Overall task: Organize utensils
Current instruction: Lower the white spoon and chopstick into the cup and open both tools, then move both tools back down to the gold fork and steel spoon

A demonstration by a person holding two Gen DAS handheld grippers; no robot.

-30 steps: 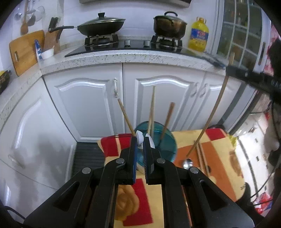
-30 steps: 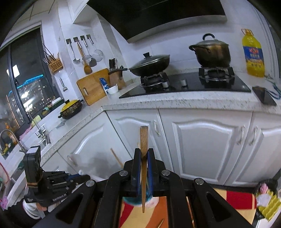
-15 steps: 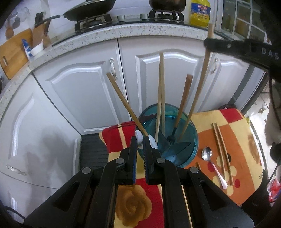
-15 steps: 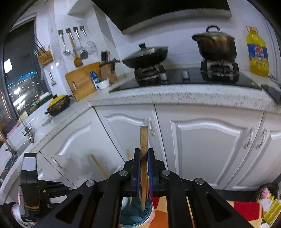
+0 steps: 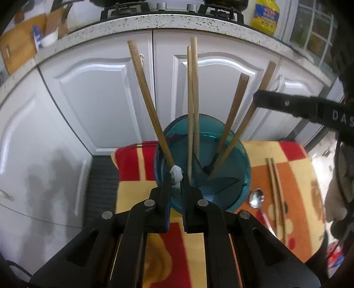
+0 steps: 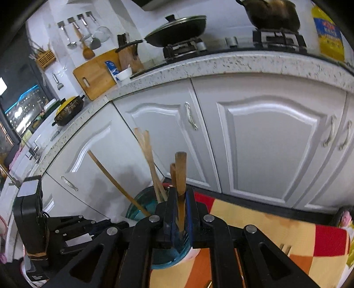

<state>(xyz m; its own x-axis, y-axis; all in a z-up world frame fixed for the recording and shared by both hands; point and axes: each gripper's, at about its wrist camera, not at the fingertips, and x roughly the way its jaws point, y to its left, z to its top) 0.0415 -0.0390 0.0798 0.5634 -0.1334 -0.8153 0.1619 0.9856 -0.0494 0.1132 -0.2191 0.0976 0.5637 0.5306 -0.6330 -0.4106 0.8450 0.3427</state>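
Note:
A teal utensil holder (image 5: 239,155) stands on a red, yellow and orange cloth (image 5: 294,177). Several wooden-handled utensils and chopsticks (image 5: 192,97) stand in it. My left gripper (image 5: 177,179) is shut on the holder's near rim, with a white piece between its tips. My right gripper (image 6: 179,199) is shut on a wooden-handled utensil (image 6: 181,175) whose lower end is inside the holder (image 6: 137,208). In the left wrist view that utensil (image 5: 247,117) leans right, with the right gripper's black finger (image 5: 287,104) on its upper part.
A metal spoon (image 5: 257,201) and a pair of chopsticks (image 5: 276,195) lie on the cloth right of the holder. White cabinet doors (image 5: 99,99) stand close behind. The counter above carries a stove, pans and an oil bottle (image 5: 265,15).
My right gripper has lowered the wooden-handled utensil into the holder. My left gripper stays on the rim while its view has tipped further downward.

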